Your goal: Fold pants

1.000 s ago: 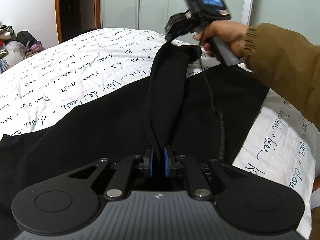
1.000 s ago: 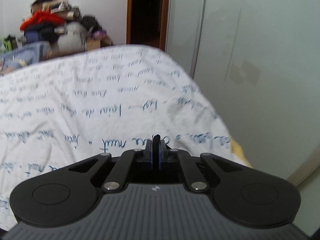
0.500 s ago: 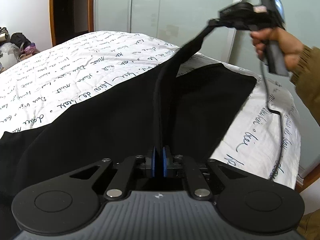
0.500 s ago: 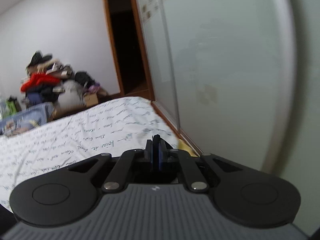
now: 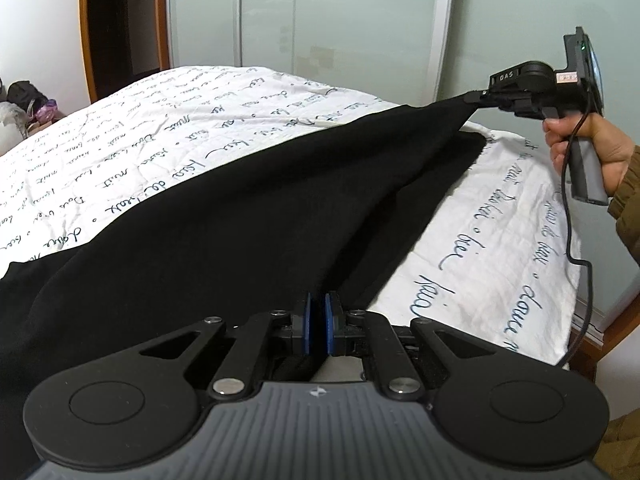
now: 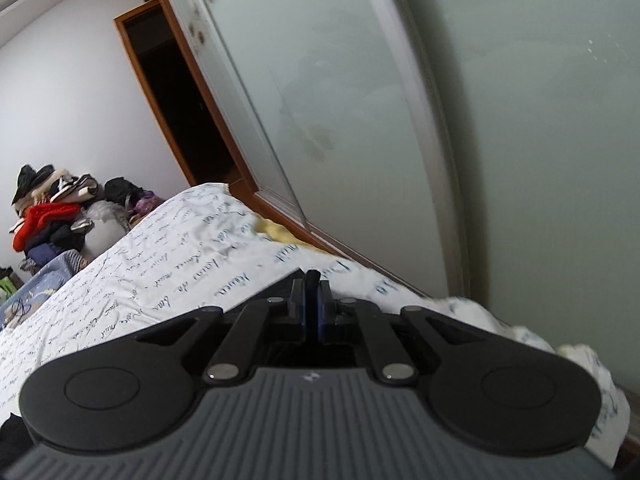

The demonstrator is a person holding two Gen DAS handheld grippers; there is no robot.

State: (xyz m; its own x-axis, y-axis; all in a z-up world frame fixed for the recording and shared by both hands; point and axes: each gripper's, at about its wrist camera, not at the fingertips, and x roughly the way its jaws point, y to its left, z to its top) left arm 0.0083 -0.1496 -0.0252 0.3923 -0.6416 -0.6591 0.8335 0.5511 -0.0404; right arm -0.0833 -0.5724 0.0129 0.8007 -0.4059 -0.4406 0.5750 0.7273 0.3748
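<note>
Black pants (image 5: 224, 216) lie across a white bed with blue script writing (image 5: 168, 128). My left gripper (image 5: 319, 314) is shut on the near edge of the pants, low over the bed. My right gripper (image 5: 478, 98) is shut on the far corner of the same edge and holds it raised at the right, so the fabric stretches taut between the two. In the right wrist view the right gripper (image 6: 311, 292) is shut with a thin sliver of black cloth between its blue pads; the pants are otherwise hidden there.
Frosted sliding wardrobe doors (image 5: 320, 20) stand close behind the bed. An open dark doorway (image 5: 120, 28) is at the back left. A pile of clothes (image 6: 52, 212) sits beyond the bed's far end. The bed's right edge (image 5: 568, 320) drops off beside a wooden frame.
My right gripper has swung right and away from the left one, pulling the bunched strip of pants out into a wide taut sheet. The left gripper has stayed low, still shut.
</note>
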